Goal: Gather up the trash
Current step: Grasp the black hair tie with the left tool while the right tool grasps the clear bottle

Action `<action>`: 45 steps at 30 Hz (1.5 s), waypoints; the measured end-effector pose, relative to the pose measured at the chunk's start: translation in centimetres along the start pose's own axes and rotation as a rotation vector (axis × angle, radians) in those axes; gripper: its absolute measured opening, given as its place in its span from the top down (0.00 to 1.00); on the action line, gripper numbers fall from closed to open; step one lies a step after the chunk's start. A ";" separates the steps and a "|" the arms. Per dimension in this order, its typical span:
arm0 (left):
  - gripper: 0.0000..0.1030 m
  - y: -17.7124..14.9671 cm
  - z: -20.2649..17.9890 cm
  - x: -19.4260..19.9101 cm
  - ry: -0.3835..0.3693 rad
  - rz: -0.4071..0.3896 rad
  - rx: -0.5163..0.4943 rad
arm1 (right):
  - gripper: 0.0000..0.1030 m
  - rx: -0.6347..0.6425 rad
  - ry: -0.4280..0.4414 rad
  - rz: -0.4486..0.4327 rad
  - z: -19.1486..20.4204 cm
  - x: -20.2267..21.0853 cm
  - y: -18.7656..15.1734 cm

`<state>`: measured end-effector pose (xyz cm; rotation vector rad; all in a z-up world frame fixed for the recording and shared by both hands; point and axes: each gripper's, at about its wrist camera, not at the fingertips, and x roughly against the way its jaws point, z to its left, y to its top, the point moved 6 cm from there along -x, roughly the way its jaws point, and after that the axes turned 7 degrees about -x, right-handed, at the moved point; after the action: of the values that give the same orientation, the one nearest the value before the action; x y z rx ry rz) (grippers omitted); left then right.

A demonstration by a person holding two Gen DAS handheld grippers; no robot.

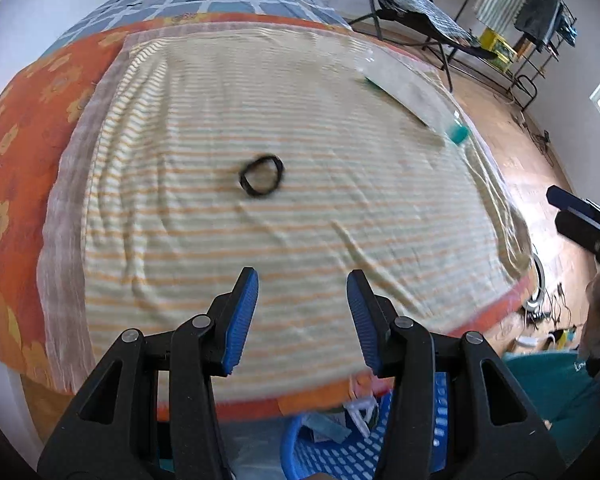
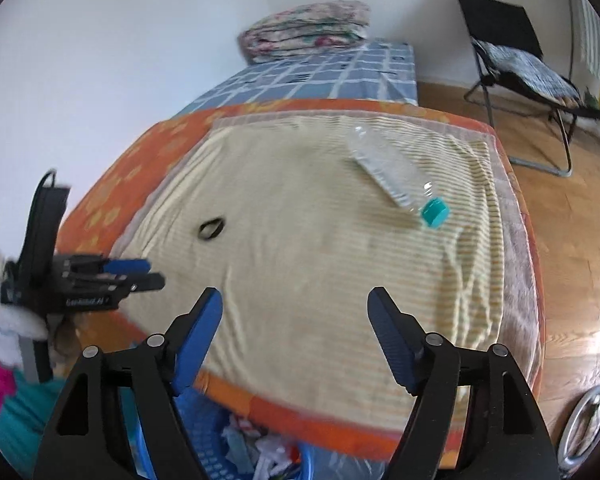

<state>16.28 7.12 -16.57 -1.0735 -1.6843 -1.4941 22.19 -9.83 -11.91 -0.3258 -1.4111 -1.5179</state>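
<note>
**Hovering over the bed with both grippers empty**

Nearest the viewer, at the foot of the bed, sits a blue basket already holding crumpled scraps of paper and wrappers. Above it, the left gripper has its fingers released, parted with nothing between them. The right gripper is spread wider, also empty.

Beyond the fingers stretches a striped yellow towel laid flat over an orange floral sheet on the bed. In the middle of the towel, ahead of the left gripper, lies a small black hair tie. Farther off, toward the right edge of the towel, a clear plastic bottle rests on its side, its teal cap pointing toward the viewer. A folded quilt and a folding chair stand at the far end of the room.

Both items look like remaining trash. The bottle likely suits the right gripper: approach across its body, not the cap, so it cannot roll. The flat tie needs a low pinch without catching towel.
</note>
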 end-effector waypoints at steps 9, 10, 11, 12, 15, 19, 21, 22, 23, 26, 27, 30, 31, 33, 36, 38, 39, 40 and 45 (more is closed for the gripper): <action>0.54 3.6 1.0 -3.3 0.008 0.021 -0.033 | 0.26 0.066 -0.113 0.012 -3.1 -4.8 6.6; 0.54 3.8 0.9 -3.6 0.008 0.022 -0.039 | 0.26 0.073 -0.128 0.020 -3.4 -5.5 7.0; 0.54 4.0 0.8 -3.8 0.009 0.024 -0.048 | 0.26 0.077 -0.135 0.028 -3.6 -6.0 7.3; 0.54 4.3 0.8 -4.1 0.015 0.025 -0.058 | 0.26 0.081 -0.141 0.041 -3.9 -6.8 7.6; 0.54 4.9 0.9 -5.1 0.042 0.035 -0.083 | 0.26 0.098 -0.168 0.071 -4.4 -8.9 8.6; 0.54 5.4 1.1 -6.4 0.093 0.054 -0.133 | 0.26 0.146 -0.234 0.081 -5.0 -11.0 9.9; 0.54 5.5 1.0 -6.9 0.104 0.060 -0.159 | 0.26 0.171 -0.272 0.076 -5.4 -11.8 10.7; 0.54 5.6 1.1 -7.2 0.113 0.066 -0.172 | 0.26 0.173 -0.283 0.075 -5.7 -12.2 11.2; 0.54 5.6 1.2 -7.4 0.125 0.070 -0.180 | 0.26 0.167 -0.285 0.075 -5.9 -12.5 11.5; 0.54 5.7 1.5 -8.1 0.143 0.080 -0.185 | 0.26 0.134 -0.277 0.073 -6.6 -13.3 12.5; 0.54 5.8 1.7 -8.4 0.135 0.086 -0.175 | 0.26 0.130 -0.273 0.073 -6.6 -13.6 12.6; 0.54 5.8 2.1 -8.9 0.129 0.089 -0.174 | 0.26 0.138 -0.268 0.086 -6.4 -15.0 12.9; 0.54 5.9 2.1 -8.9 0.128 0.086 -0.179 | 0.26 0.145 -0.270 0.090 -6.3 -15.4 12.8; 0.56 6.0 2.3 -8.9 0.121 0.083 -0.178 | 0.26 0.149 -0.278 0.095 -6.3 -16.2 12.9; 0.70 6.3 2.9 -8.9 0.109 0.070 -0.148 | 0.26 0.120 -0.279 0.095 -6.8 -17.3 13.2; 0.77 6.5 3.2 -8.9 0.103 0.064 -0.137 | 0.26 0.103 -0.279 0.100 -7.1 -18.1 13.4; 0.78 6.5 3.3 -8.9 0.103 0.061 -0.135 | 0.26 0.104 -0.282 0.103 -7.1 -18.4 13.3; 0.80 6.6 3.4 -8.9 0.101 0.058 -0.131 | 0.26 0.104 -0.287 0.109 -7.1 -18.8 13.3; 0.92 6.7 3.7 -8.8 0.085 0.051 -0.108 | 0.26 0.128 -0.327 0.129 -7.1 -20.3 13.1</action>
<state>26.46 9.46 -21.65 -1.0853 -1.5219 -1.5907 44.78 -4.12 -21.33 -0.5952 -1.6992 -1.3019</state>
